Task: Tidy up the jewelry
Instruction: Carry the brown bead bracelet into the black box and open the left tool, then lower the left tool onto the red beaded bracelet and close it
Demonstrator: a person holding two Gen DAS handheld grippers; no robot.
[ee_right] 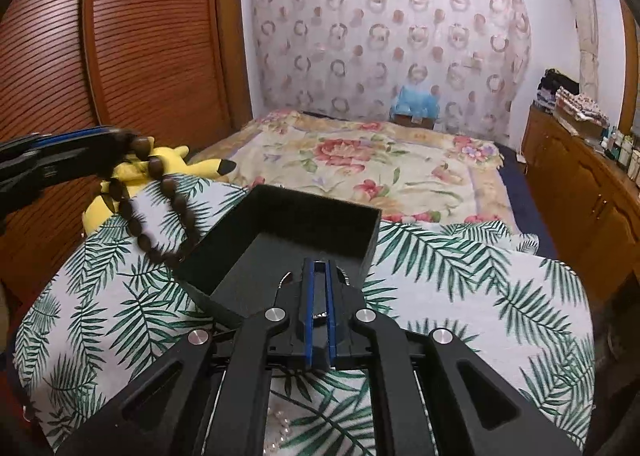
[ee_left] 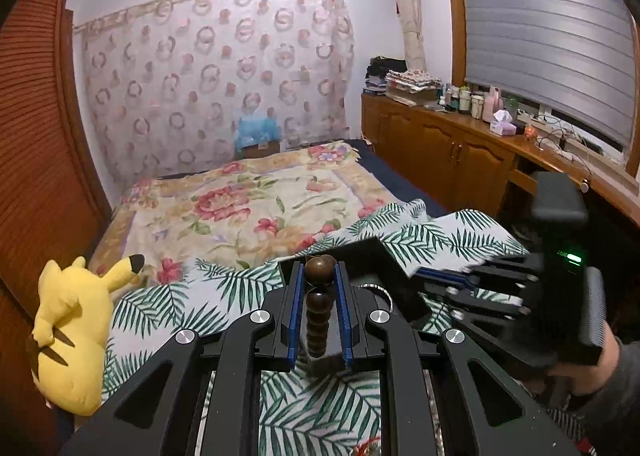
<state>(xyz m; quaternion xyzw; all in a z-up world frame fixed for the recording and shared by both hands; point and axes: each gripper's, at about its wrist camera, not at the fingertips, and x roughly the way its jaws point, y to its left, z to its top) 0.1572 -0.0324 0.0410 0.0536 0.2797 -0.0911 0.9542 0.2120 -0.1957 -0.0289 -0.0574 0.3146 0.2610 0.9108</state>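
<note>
The left gripper (ee_left: 319, 276) is clamped on a brown bead bracelet (ee_right: 160, 192), which hangs in a loop from its tips, in the air just left of the black box (ee_right: 320, 232) on the leaf-print cloth (ee_right: 480, 288). The right gripper (ee_right: 319, 268) has its jaws nearly together with nothing between them, its tips over the box's near edge. A silver ring (ee_left: 378, 290) lies inside the box.
</note>
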